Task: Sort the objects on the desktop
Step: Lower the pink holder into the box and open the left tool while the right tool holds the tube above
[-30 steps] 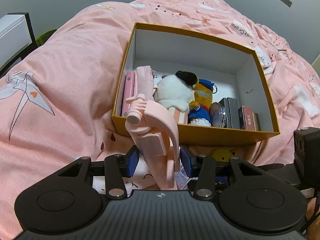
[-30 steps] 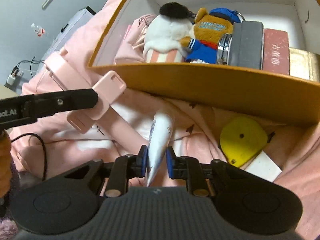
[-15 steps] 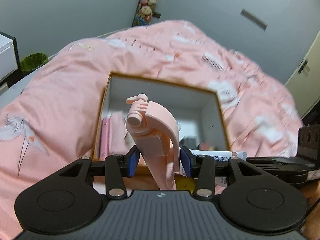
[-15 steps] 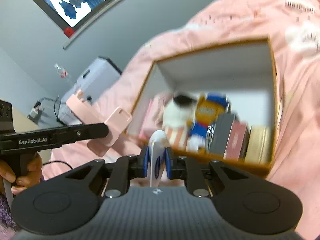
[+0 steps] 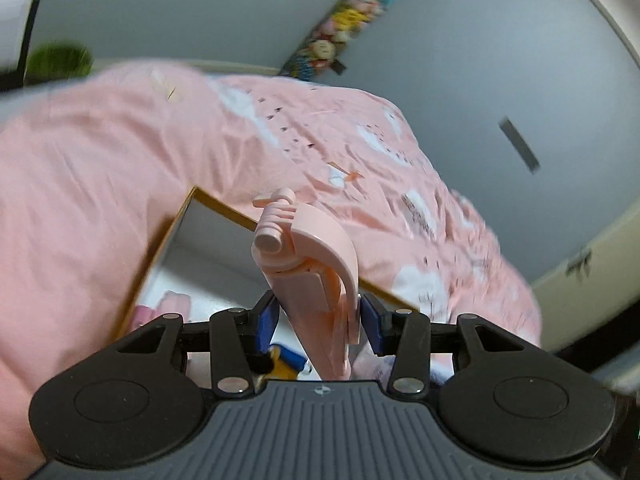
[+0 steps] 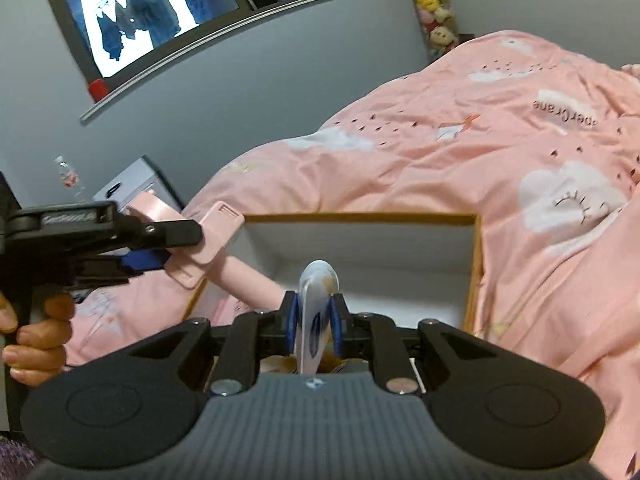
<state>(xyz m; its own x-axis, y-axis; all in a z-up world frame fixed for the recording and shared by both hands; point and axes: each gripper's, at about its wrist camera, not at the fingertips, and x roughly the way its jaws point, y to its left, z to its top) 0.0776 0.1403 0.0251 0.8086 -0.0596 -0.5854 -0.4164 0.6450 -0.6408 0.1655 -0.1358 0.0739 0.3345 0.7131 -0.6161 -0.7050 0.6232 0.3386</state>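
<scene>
While clamped between the blue pads of the left claw (image 5: pixel 318 322), pink folding phone holder (image 5: pixel 310 276) stands up out of the grip, hinge knob and curved arm at the top, over the near-left corner of the box (image 5: pixel 176 236). Same holder (image 6: pixel 208 246) seen from the right wrist view: sticking out sideways from the left claw (image 6: pixel 160 258), its flat plate end touching or just over the box's left rim, can't tell which. Person's hand (image 6: pixel 36 340) wrapped on that claw's grip at the left edge.

Right claw (image 6: pixel 314 322) pinched together on a white tube with blue print (image 6: pixel 314 320), rounded crimped end pointing up and forward, held above the near part of the open box (image 6: pixel 476 276). Tube and holder both off the bed, neither resting in the box.

Box: orange-edged cardboard, white inside, sat on a pink duvet with cloud and paper-crane print (image 6: pixel 500 152). Contents mostly hidden behind the claws; something pink at the left wall (image 5: pixel 172 304), a blue-and-yellow item (image 5: pixel 286 364) low behind the left claw.

Beyond: grey wall, window with dark clothes hanging (image 6: pixel 152 16), strip of small plush toys in the corner (image 6: pixel 434 8). Left wrist view blurred.
</scene>
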